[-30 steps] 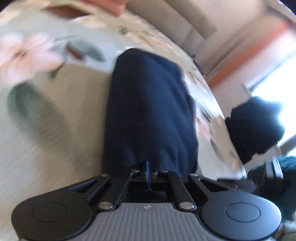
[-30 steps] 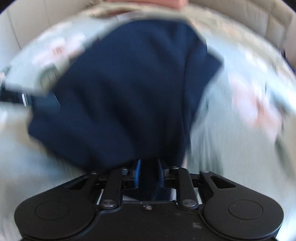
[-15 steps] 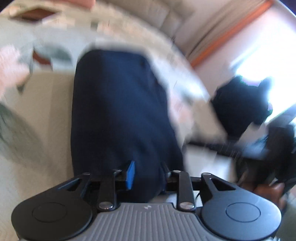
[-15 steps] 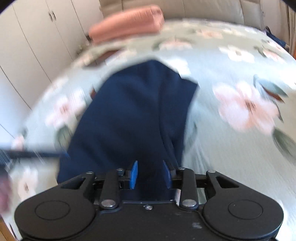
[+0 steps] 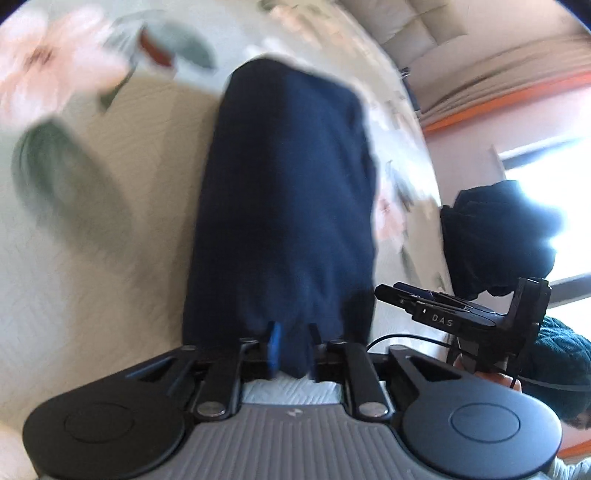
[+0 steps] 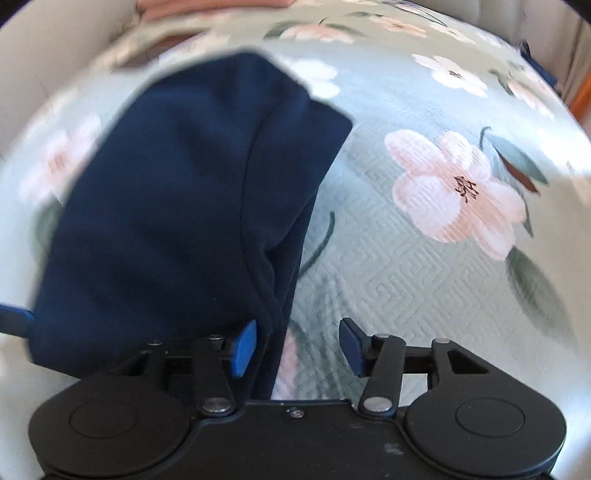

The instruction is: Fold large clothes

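Evidently a fold had just been laid: both the left tongs [image 5: 293, 349] and right tongs [image 6: 297, 347] had been opening, releasing the navy garment [image 6: 177, 206] on the bed [image 6: 424, 277]; next, regrip an edge.

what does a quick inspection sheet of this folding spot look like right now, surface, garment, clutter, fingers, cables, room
surface: bed cover, pale green with pink flowers and a quilted pattern.
job's things: navy garment lies folded lengthwise on the cover, a seam running down it.
clutter: pink folded item at the far edge of the bed; a dark heap beyond the side of the bed.
grippers: left gripper fingers have just been opening, cloth between them, grip unclear. right gripper fingers have just been opening and stand wide, cloth edge beside one finger, not pinched.
cables: thin black cable by the right gripper in the left view.
surroundings: padded headboard, bright window, orange trim.
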Demonstrator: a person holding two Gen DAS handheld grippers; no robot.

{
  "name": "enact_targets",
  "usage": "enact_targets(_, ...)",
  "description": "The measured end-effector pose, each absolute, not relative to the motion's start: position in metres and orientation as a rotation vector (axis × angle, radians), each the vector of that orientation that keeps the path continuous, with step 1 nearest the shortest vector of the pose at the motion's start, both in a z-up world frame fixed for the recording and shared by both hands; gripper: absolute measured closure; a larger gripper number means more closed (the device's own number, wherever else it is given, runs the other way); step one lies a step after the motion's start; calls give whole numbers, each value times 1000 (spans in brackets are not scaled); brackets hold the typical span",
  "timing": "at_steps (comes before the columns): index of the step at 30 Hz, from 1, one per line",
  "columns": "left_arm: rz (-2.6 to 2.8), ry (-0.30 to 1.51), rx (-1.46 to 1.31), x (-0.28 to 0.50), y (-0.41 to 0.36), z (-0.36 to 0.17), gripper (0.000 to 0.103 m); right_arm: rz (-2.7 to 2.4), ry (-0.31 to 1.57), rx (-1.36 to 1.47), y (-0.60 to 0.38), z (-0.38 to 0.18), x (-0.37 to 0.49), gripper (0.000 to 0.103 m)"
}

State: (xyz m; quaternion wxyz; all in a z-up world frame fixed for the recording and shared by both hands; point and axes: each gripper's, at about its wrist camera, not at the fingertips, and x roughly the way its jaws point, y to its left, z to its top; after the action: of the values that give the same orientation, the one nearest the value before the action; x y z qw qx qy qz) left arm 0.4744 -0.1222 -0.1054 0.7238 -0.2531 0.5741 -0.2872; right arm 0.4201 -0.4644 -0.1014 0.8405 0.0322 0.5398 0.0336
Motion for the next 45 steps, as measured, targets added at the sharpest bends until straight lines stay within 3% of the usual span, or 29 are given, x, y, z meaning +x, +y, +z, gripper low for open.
enact_targets(3, -579, 1180, -540, 488, -123, -83, 18, 93, 1072, 157, -474, -92, 431, 24)
enact_targets(4, -560, 1132, -536, 494, -122, -78, 14, 96, 1064, 196, -476, -94, 438, 25)
enact_targets(7, -539, 1063, -526, 519, -127, -83, 14, 79, 1042, 310, -478, -103, 454, 25)
enact_targets(12, -544, 1124, -472, 549, -142, -117, 14, 25, 1003, 420, -483, -130, 463, 21)
enact_targets(16, -559, 1156, -414, 564, -146, -149, 9, 30, 1001, 532, -498, -158, 467, 0)
enact_targets(20, -625, 1222, -597, 575, -136, -181, 6, 146, 995, 660, -514, -177, 469, 0)
enact_targets(27, -740, 1139, -636, 573, -144, -202, 0, 266, 960, 737, -518, -193, 475, 0)
enact_targets(30, -724, 1075, -601, 566, -149, -198, 13, 285, 962, 690, -503, -188, 481, 0)
enact_targets(32, -728, 1032, -568, 558, -147, -195, 26, 302, 947, 667, -489, -186, 481, 7)
enact_targets(34, -750, 1005, -586, 553, -140, -189, 39, 300, 918, 652, -482, -180, 477, 22)
enact_targets(37, -793, 970, -604, 542, -133, -175, 42, 313, 856, 635, -472, -156, 465, 40)
enact_targets(45, -875, 870, -591, 473, -80, -86, 40, 346, 727, 426, -404, -50, 392, 41)
